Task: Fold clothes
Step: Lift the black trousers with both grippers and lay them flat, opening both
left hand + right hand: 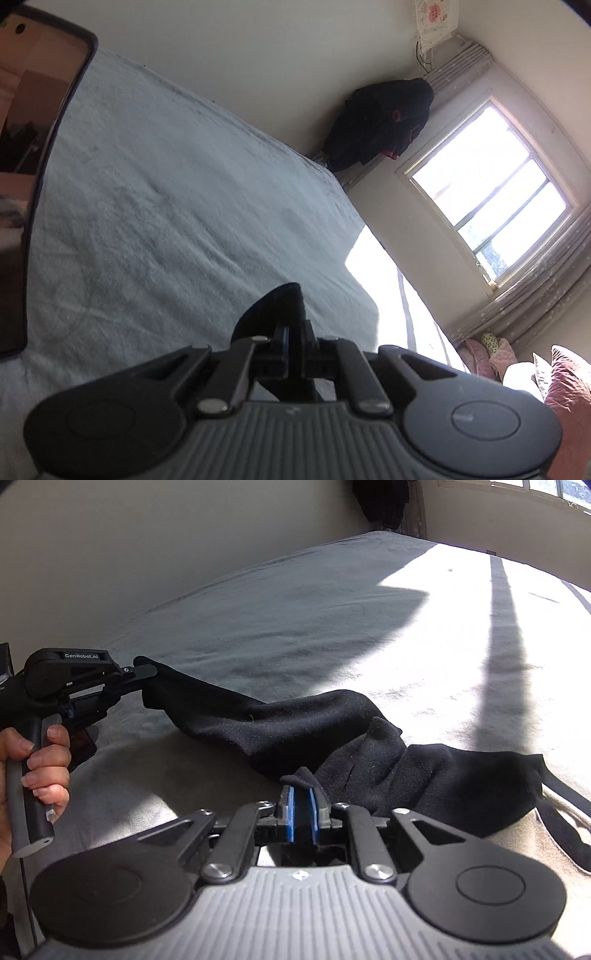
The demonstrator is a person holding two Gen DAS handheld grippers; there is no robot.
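right gripper point(301, 795), nearest, blue pads drawn close together on an edge of the black garment point(424, 775). garment draped over the grey bed cover point(295, 609), long axis running from lower right, where it lies bunched in sunlight, up and left to a lifted corner. left gripper point(146, 672) clamped on that raised corner, fingers pointing right, handle below wrapped by a hand point(40, 764). in left wrist view: left gripper point(291, 332) with fingers pressed together, dark cloth point(273, 306) bulging between them; rest of garment out of frame. farther, only here: window point(491, 206), grey curtains point(535, 295), dark clothing point(380, 125) hung in corner, pink pillows point(565, 384).
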